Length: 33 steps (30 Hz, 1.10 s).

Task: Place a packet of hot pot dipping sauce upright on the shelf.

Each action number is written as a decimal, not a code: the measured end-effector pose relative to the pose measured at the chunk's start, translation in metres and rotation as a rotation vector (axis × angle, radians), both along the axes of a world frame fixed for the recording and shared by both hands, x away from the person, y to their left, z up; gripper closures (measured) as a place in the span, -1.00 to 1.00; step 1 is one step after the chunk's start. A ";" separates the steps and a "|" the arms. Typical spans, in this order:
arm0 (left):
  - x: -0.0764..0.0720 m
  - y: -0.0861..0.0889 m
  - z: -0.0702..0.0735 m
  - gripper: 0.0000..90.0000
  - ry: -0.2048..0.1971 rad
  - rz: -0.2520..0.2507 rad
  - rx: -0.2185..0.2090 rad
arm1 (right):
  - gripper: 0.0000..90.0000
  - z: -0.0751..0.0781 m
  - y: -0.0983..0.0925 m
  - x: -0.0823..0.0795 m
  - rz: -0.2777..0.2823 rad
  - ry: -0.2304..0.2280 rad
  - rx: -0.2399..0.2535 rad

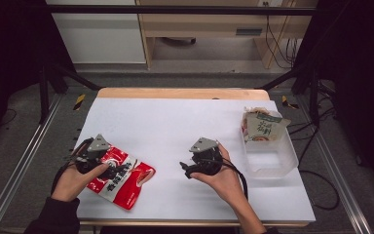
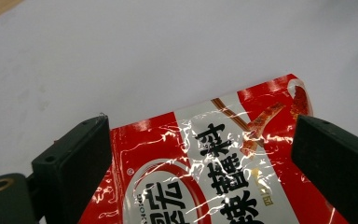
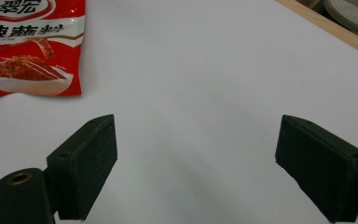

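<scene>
The left gripper [image 1: 108, 168] is held low over the near-left part of the table [image 1: 175, 122], its 2 jaws spread wide apart. In the left gripper view the gripper [image 2: 200, 154] is seen with the red packet [image 2: 223, 168] lying between and under the jaws; whether the jaws touch the film cannot be told. The packet [image 1: 121, 178] is laid flat on the white sheet near the table's front edge, at an angle, with 1 end under the left gripper and the other end pointed toward the middle of the table. It is printed in red and white with black characters, and its film is creased and glossy. The left gripper is carried by the left hand [image 1: 70, 183], which comes in from the bottom edge in a dark sleeve. The right gripper [image 1: 184, 168] is held by the right hand [image 1: 224, 178] near the middle of the table, well apart from the packet and turned toward it. In the right gripper view its jaws are opened wide over bare white sheet [image 3: 196, 154], with nothing between them, and the packet [image 3: 30, 46] is seen farther off at the upper left. At the right side of the table a clear tub [image 1: 272, 156] is placed, with a pale packet [image 1: 263, 126] leaned in its far end.
</scene>
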<state>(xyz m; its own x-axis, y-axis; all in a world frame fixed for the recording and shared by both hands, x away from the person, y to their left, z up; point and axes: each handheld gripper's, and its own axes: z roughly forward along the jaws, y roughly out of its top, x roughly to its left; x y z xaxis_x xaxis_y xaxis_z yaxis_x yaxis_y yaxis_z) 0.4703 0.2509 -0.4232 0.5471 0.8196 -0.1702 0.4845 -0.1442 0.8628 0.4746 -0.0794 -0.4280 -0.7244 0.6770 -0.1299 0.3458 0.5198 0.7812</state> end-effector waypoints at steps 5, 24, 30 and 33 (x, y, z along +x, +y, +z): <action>0.000 0.008 0.001 -0.86 -0.014 0.021 -0.009 | -0.74 -0.012 -0.002 -0.004 -0.014 0.004 -0.003; -0.023 0.074 -0.012 -0.80 -0.033 0.172 -0.009 | -0.74 -0.028 -0.003 -0.005 -0.010 0.030 -0.039; -0.030 0.091 -0.023 -0.80 -0.004 0.181 0.014 | -0.74 -0.032 0.000 -0.004 -0.008 0.038 -0.058; -0.034 0.093 -0.026 -0.80 0.009 0.183 0.014 | -0.73 -0.031 0.000 -0.005 -0.008 0.036 -0.057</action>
